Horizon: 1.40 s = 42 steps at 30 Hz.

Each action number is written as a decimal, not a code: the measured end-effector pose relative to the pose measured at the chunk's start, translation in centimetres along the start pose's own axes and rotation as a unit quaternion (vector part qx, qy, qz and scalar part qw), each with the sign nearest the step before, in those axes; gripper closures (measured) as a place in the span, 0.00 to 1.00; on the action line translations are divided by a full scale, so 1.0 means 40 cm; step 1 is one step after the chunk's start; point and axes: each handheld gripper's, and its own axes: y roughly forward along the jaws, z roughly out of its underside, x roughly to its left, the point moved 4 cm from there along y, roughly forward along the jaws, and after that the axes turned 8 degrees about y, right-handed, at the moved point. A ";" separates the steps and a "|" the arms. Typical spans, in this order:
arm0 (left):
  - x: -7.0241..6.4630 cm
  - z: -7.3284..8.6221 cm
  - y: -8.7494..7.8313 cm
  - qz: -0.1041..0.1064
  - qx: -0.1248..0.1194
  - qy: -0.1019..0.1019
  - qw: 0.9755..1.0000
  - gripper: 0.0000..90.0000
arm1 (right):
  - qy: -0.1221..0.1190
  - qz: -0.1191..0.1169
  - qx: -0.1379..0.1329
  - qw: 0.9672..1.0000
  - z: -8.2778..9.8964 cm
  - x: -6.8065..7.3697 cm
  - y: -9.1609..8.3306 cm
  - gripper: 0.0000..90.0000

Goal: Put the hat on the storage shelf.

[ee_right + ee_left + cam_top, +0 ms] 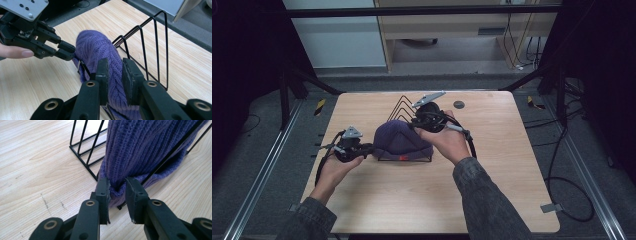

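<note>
Left gripper view: left tool (117, 192) narrowly pinching purple beanie (145, 147) hem.

Bare table (492, 190) lies open on all sides; the central wire rack (404, 106) and draped knit hat (398, 140) block passage.

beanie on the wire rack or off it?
On. The purple beanie drapes over the black wire rack; a rack wire crosses its knit, and both grippers pinch it.

a lab or recording workspace, not a home: a lone pale wooden counter (492, 190) stands on grey floor (272, 165) inside a dark metal frame (422, 11), with loose cables (562, 165) on the right, yellow-black hazard tape (319, 106) at the far corners, and plain cabinets (452, 35) beyond.
</note>
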 end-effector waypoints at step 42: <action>-0.001 0.169 -0.062 -0.071 0.013 -0.051 0.996 0.07 | 0.053 0.062 -0.068 0.994 0.090 -0.078 -0.138 0.13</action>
